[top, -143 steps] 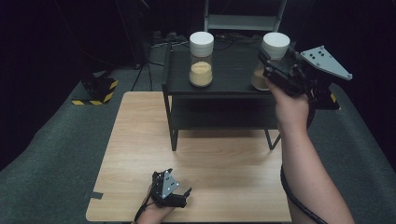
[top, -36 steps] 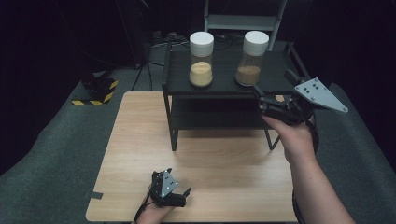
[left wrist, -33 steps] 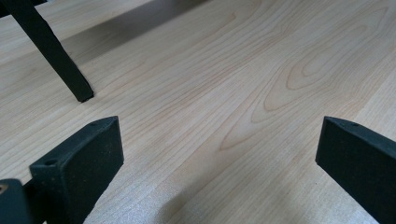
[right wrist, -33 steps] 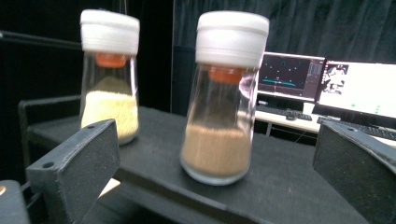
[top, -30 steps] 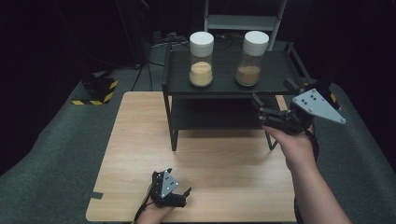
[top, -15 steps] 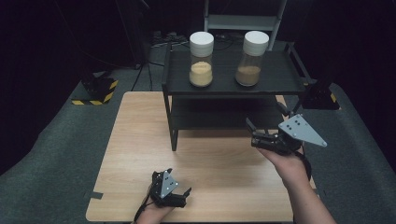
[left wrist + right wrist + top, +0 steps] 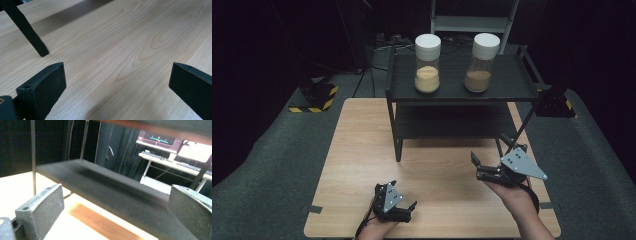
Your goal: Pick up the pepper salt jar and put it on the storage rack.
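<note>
Two clear jars with white lids stand on the top of a black two-tier shelf [image 7: 512, 92]: the left jar [image 7: 427, 70] holds yellow powder, the right jar [image 7: 482, 62] holds brown powder. My right gripper [image 7: 476, 167] hovers low over the wooden table [image 7: 357, 145] in front of the shelf's right leg, open and empty, jaws pointing left. In the right gripper view the lower shelf board [image 7: 100, 185] lies ahead between the wide jaws. My left gripper [image 7: 408, 210] rests near the table's front edge, open, with bare wood [image 7: 117, 55] between its jaws.
A shelf leg [image 7: 27, 32] stands ahead left in the left gripper view. A yellow-black striped base [image 7: 314, 97] sits on the floor at the left, another dark base [image 7: 554, 105] at the right. A grey rack [image 7: 472, 22] stands behind the shelf.
My right gripper let go of the brown-powder jar on the top shelf, then drew back and down to the table in front of the shelf. The left gripper has not moved.
</note>
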Demonstrator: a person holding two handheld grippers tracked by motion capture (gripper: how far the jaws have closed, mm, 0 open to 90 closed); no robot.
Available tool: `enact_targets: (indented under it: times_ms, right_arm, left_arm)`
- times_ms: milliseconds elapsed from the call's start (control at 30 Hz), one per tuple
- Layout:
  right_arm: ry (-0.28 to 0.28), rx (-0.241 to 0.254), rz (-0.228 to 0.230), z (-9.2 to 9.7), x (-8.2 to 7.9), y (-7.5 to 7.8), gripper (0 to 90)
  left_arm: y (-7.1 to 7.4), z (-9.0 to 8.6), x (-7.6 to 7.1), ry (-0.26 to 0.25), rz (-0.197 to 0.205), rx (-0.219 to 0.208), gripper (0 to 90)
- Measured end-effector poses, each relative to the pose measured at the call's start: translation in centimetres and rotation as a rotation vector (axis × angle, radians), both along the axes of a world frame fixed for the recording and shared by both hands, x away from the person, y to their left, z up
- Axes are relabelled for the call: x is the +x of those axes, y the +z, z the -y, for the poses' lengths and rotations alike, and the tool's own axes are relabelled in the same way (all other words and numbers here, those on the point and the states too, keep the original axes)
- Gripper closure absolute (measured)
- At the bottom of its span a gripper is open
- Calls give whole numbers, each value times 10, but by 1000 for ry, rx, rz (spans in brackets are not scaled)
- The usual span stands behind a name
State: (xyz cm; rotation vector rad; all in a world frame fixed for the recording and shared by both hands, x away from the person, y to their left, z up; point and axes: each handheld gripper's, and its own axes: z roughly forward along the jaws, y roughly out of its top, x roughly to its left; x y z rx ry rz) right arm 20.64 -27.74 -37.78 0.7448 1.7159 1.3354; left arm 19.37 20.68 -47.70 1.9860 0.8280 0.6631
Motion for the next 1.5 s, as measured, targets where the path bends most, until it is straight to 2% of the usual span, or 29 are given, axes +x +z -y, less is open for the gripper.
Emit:
enact_targets:
  times_ms: [100, 300, 467, 833, 1067, 1200, 1367, 1500]
  right_arm:
    - [-9, -19, -16, 0, -4, -14, 0]
    - [-27, -24, -66, 4, -7, -37, 0]
    - [-42, -56, -103, 5, -8, -56, 0]
    - [-76, -131, -171, 8, -12, -91, 0]
    - [-103, -169, -215, 9, -13, -104, 0]
    - [-106, -213, -217, 8, -15, -110, 9]
    - [-117, -251, -238, 5, -14, -110, 13]
    - [-131, -278, -275, 3, -11, -105, 8]
  left_arm:
    - [0, -1, 0, 3, 0, -6, 11]
    - [0, 0, 0, 2, -1, 0, 10]
    - [1, 2, 0, -4, 3, 16, 9]
    - [0, 2, 0, -1, 2, 9, 9]
    - [1, 2, 0, 4, 0, 12, 9]
    - [1, 3, 0, 7, -1, 17, 10]
    - [1, 4, 0, 11, 0, 19, 10]
    - [1, 6, -1, 10, 5, 27, 9]
